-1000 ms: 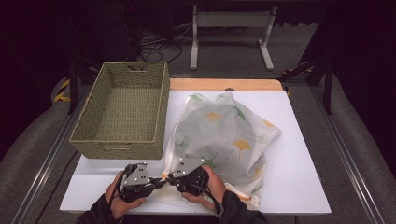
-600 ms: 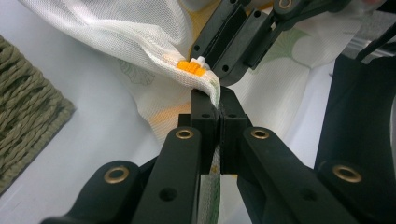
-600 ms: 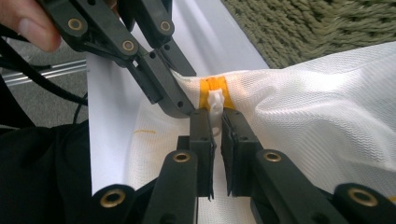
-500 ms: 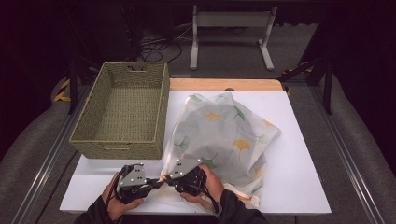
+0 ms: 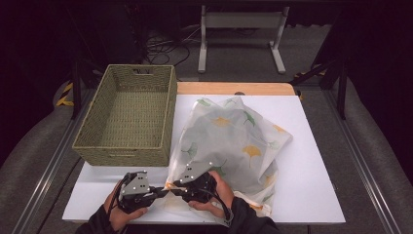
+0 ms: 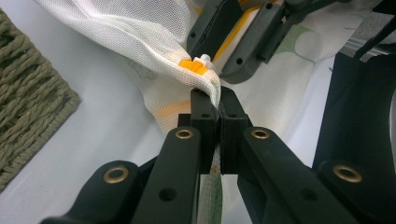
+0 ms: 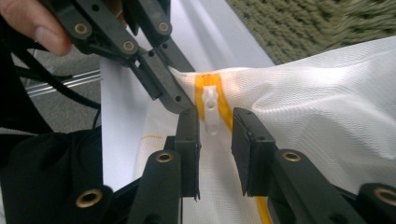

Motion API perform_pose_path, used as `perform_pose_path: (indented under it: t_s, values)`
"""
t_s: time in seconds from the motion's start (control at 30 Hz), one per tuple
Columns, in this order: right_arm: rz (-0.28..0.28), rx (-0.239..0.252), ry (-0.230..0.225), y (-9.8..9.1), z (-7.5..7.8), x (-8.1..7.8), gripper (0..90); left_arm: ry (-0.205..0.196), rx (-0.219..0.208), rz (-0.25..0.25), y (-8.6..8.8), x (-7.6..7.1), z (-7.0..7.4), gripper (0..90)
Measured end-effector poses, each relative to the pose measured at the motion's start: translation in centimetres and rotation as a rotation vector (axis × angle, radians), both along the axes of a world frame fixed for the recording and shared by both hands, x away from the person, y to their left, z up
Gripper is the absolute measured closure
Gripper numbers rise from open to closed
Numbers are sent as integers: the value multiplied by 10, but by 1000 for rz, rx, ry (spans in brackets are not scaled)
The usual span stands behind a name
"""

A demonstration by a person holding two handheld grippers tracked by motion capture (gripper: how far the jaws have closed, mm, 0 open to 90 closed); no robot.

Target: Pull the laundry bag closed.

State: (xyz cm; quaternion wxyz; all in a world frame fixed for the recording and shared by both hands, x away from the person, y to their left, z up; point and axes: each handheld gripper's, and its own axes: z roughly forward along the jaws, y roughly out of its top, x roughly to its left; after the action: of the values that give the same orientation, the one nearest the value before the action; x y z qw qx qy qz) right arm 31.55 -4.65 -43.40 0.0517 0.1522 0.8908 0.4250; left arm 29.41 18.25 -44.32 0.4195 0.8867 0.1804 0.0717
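Now | left tool (image 6: pixel 218 100) clamps mesh bag (image 5: pixel 234 141) edge | right tool (image 7: pixel 215 126) just opening, straddling zipper pull (image 7: pixel 211 109)

Bright counter, dark room.
Overhead light washes the white counter (image 5: pixel 311 146) evenly; surroundings from nine to three o'clock sink into black; close views blur at the bottom.

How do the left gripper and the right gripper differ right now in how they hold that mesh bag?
The left gripper is shut, pinching the corner of the mesh bag; the right gripper has just been opening, its pads apart. The left gripper grips fabric beside the orange zipper; the right gripper straddles the white zipper pull without pressing it. Both meet at the bag's near corner, close to the wicker basket.
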Motion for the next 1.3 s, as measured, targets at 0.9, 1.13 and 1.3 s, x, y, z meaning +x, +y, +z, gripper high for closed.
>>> perform_pose_path:
  t_s: [0.9,1.13,1.3]
  values:
    - [2,-61,-127,12,4,-9,847,52,-122,89,13,1,1,788]
    - [-14,-63,-141,17,6,-6,849,25,-163,140,18,0,5,866]
    - [-22,-85,-140,21,3,-4,849,7,-166,165,21,0,8,869]
